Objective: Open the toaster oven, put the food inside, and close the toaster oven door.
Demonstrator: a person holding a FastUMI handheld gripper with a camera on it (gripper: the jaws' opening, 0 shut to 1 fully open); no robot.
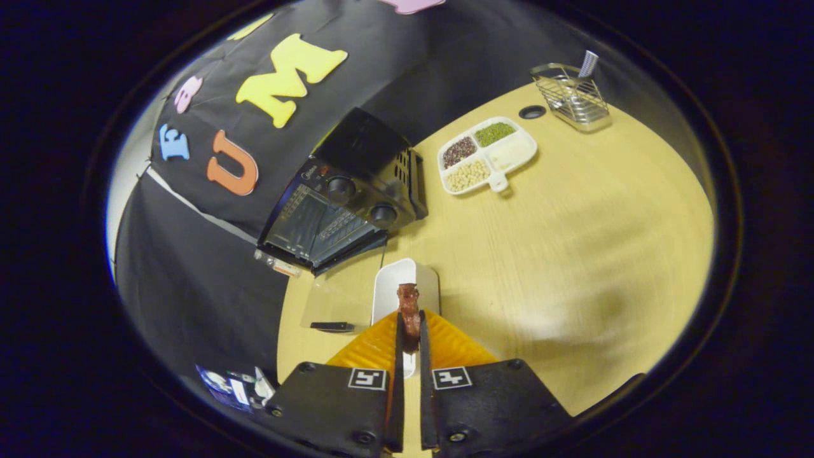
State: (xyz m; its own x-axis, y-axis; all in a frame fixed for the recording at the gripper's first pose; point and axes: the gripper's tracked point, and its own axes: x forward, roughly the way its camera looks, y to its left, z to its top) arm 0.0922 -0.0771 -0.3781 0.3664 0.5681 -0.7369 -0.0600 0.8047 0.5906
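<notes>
My gripper (410, 331) is shut on a brown piece of food (408, 312), which sticks out upright from between the fingers. Just beyond the fingers and under the food lies a white rectangular plate (388, 289) on the wooden table (572, 254). Farther ahead and to the left stands the black toaster oven (356, 184) against the black cloth, with two knobs on its front. Its glass door (315, 226) has a pale handle (276, 263) along the edge nearest the table's side. The door looks swung down, but I cannot tell for sure.
A white divided tray (509, 181) holding beans and grains sits beyond the oven to the right. A wire basket (572, 95) stands at the far end. A small black object (331, 326) lies left of the plate near the table edge.
</notes>
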